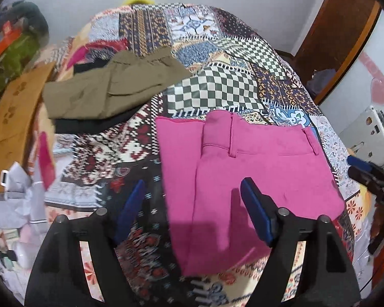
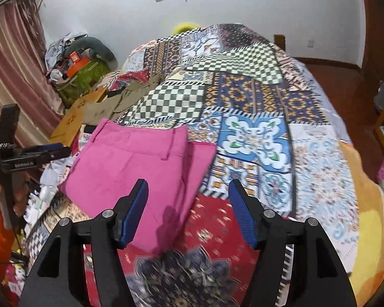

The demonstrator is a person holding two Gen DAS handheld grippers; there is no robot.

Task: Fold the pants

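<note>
Pink pants (image 1: 243,163) lie folded into a compact stack on the patchwork bedspread (image 1: 217,81), waistband and belt loops toward the far side, a lower layer sticking out along one edge. Left gripper (image 1: 194,204) hangs above the near part of the stack, blue pads spread wide, one over the pink cloth and one over the quilt beside it; nothing between them, cloth released. Right gripper (image 2: 188,207) likewise spread, its left pad over the near corner of the pants (image 2: 138,168), its right pad over the red patch of the bedspread (image 2: 256,97); nothing gripped, pads clear of the fabric. Each gripper shows at the edge of the other's view, on opposite sides of the pants. Olive-green garment (image 1: 110,89) lies folded further up the bed over a dark piece, well apart from the pink stack. Brown cardboard (image 1: 15,125) leans at the bedside among clutter. Both views slightly blurred
</note>
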